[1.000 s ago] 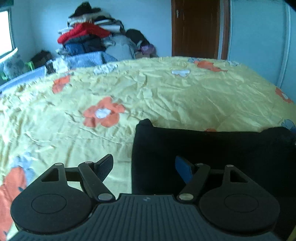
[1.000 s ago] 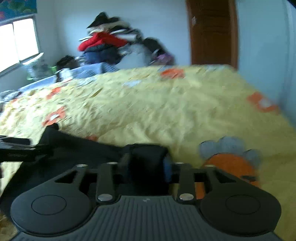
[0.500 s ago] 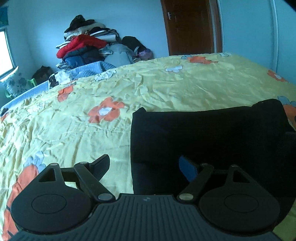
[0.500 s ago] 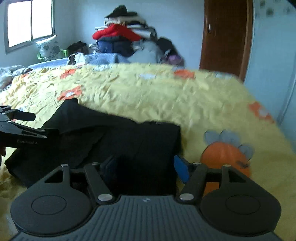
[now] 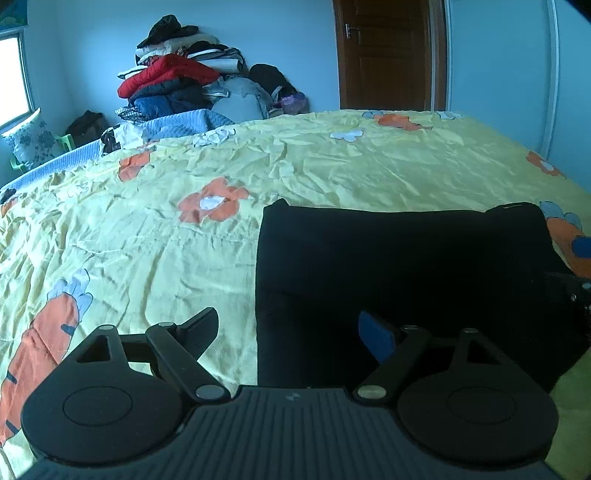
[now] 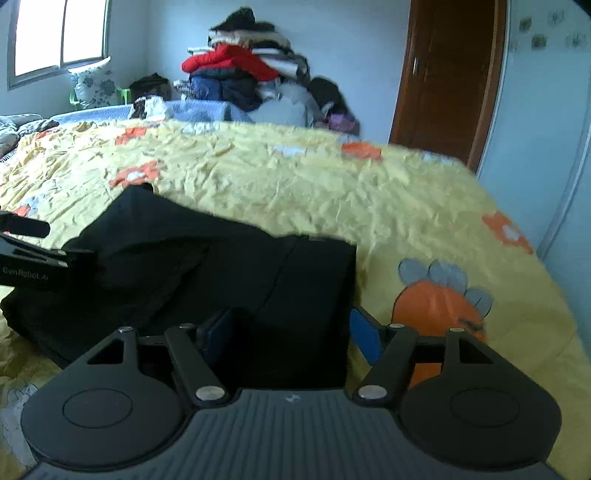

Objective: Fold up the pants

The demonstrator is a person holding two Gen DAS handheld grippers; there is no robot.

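Observation:
The black pants [image 5: 406, 266] lie folded in a flat rectangle on the yellow flowered bedspread [image 5: 147, 240]; they also show in the right wrist view [image 6: 229, 266]. My left gripper [image 5: 288, 332] is open and empty, above the left near edge of the pants. My right gripper [image 6: 291, 332] is open and empty, above the right near corner of the pants. The left gripper shows at the left edge of the right wrist view [image 6: 26, 254]. The right gripper shows at the right edge of the left wrist view [image 5: 572, 288].
A heap of clothes [image 5: 177, 81] stands beyond the bed's far side. A brown door [image 5: 384, 55] is at the back right. A window [image 6: 59, 33] and a pillow [image 6: 94, 86] are at the far left. The bed's right edge [image 6: 535, 229] drops off near the wall.
My right gripper has let go of the pants' fold and opened, then drawn back. The pants now lie flat, folded over. My left gripper has risen a little and stayed open.

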